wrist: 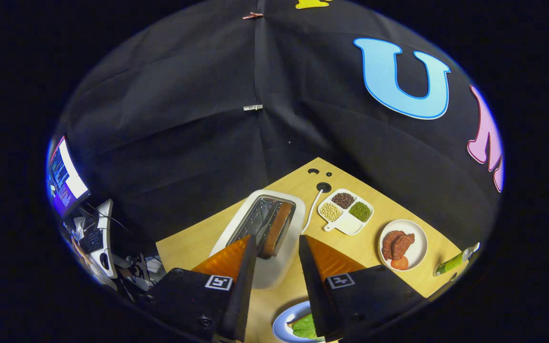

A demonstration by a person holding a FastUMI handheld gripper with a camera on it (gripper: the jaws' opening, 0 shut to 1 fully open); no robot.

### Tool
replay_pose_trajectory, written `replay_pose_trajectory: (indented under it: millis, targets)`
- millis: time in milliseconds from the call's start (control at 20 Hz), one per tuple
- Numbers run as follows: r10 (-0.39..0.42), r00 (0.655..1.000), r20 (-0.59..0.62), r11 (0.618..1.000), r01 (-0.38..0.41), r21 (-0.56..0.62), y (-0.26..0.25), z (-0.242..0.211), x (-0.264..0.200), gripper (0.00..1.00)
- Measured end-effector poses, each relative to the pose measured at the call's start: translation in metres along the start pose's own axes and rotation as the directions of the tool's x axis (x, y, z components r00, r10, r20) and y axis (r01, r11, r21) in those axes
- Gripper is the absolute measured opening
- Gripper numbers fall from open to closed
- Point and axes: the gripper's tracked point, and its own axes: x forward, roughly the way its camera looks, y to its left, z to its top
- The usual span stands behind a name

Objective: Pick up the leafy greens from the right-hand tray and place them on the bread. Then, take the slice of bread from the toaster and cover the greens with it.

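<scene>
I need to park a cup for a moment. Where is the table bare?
Bare wood lies left of the toaster, and between the divided dish and the wall. It is crowded around the meat plate and bottle. The open tool hangs above the toaster.

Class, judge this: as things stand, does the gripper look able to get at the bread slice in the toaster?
Probably yes: the gripper is open, and the bread slice stands in the toaster slot just ahead, nothing between.

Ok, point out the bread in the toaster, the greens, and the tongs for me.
Bread [277, 228], gripper view: middle of the brown slice in the toaster slot.
Greens [306, 327], gripper view: green leaf on the plate.
Tongs [277, 245], gripper view: open gap midway between the fingertips.
</scene>
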Motion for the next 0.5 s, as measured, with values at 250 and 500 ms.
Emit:
replay_pose_trajectory:
  millis: [250,500]
  targets:
    - [-0.036,0.998,-0.055,0.999,0.036,0.000,-0.003,-0.003,0.050,0.57]
    - [-0.087,0.989,-0.122,0.996,0.090,0.021,-0.008,-0.010,0.093,0.56]
